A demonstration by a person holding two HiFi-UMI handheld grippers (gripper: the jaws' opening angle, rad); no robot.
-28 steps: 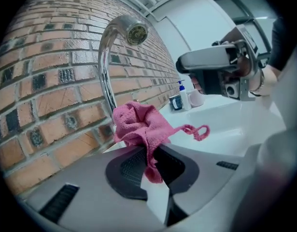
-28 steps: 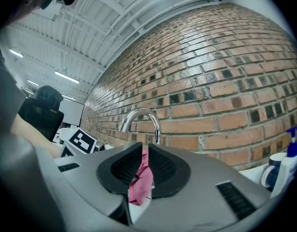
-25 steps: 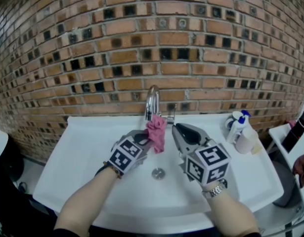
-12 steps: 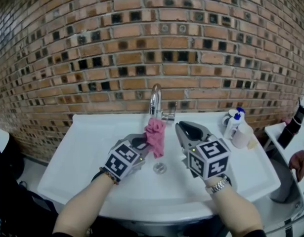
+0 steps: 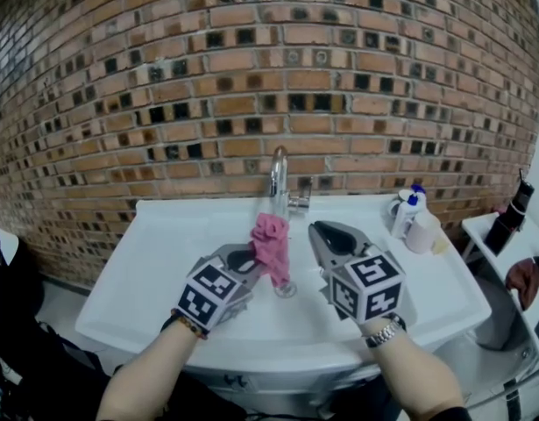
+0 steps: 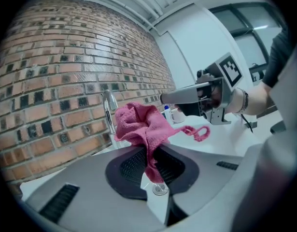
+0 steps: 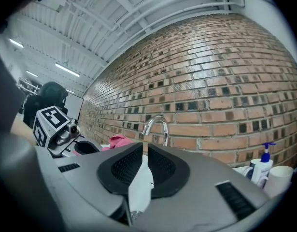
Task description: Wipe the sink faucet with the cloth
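**Head view:** The white sink runs wide along the brick wall. There is bare rim to the left of the hands and open basin in front of them, around the drain. At the right end a spray bottle and a cup stand close together near the wall, which narrows the room on that side. The faucet rises at the back edge in the middle. The left gripper is clamped on the pink cloth. The cloth hangs over the basin just in front of the faucet's base and below its spout. The right gripper hovers just beside the cloth, to its right.

**Left gripper view:** The jaws pinch the cloth's lower end. The rest of the cloth bunches up above them, and one corner trails to the right. The faucet stands just behind the bunch on its left. Whether the two touch cannot be told. The right gripper reaches in from the right, with its tip near the cloth.

**Right gripper view:** The jaws have just been closing. They stand nearly together with a thin slit between them and nothing in it. The spout arches straight ahead above them. The cloth shows to its left with a small gap between the two. The bottle and cup sit far right.
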